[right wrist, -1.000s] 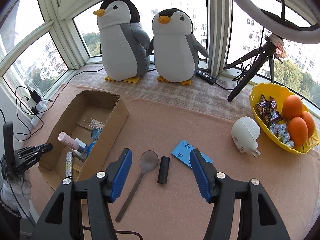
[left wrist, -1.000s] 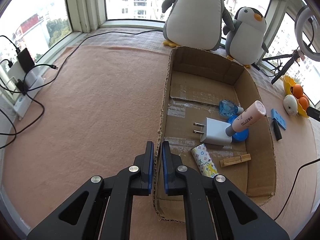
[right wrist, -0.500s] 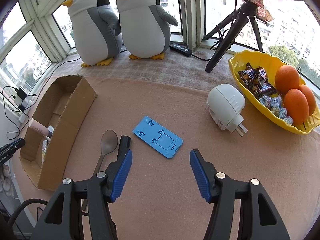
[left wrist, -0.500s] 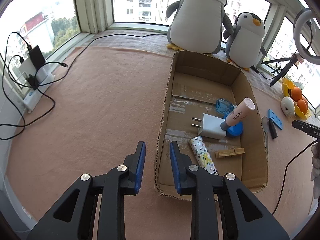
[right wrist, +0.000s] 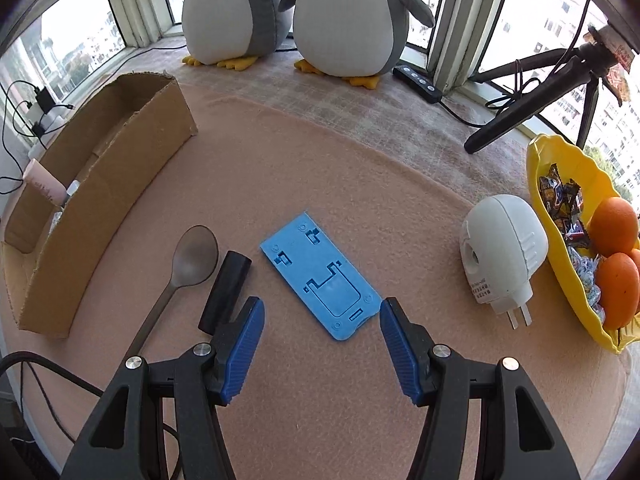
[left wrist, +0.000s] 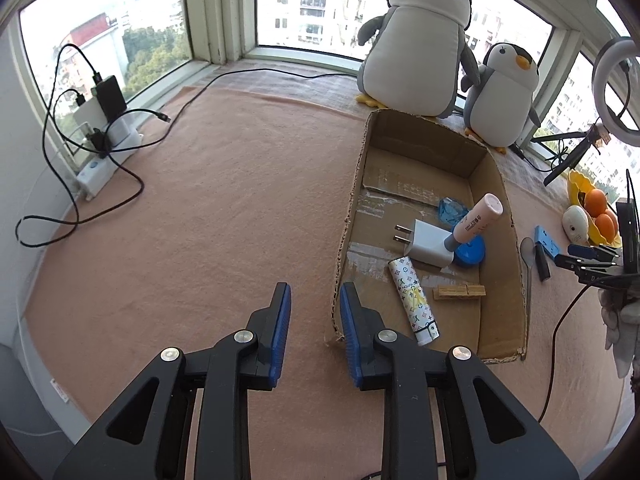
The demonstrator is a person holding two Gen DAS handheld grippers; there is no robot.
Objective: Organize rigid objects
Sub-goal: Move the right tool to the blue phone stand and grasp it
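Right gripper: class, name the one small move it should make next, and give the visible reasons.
Probably lower the right gripper straight down over the near end of the blue plastic plate. Its jaws stand wide open and empty, the plate lies flat on the cloth between and just ahead of them, still outside the cardboard box. The spoon and black cylinder sit off to the side.

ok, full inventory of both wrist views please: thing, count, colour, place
Brown cardboard box: 1, left of loose items.
White plug charger: 1, in box.
Pink tube: 1, in box, leaning.
Patterned white cylinder: 1, in box.
Wooden clothespin: 1, in box.
Grey metal spoon: 1, beside box.
Black short cylinder: 1, right of spoon.
Blue flat plastic plate: 1, ahead of right claw.
White round plug device: 1, by bowl.
Yellow bowl: 1, oranges and sweets inside.
Plush penguins: 2, at window.
Left claw: open.
Right claw: open.
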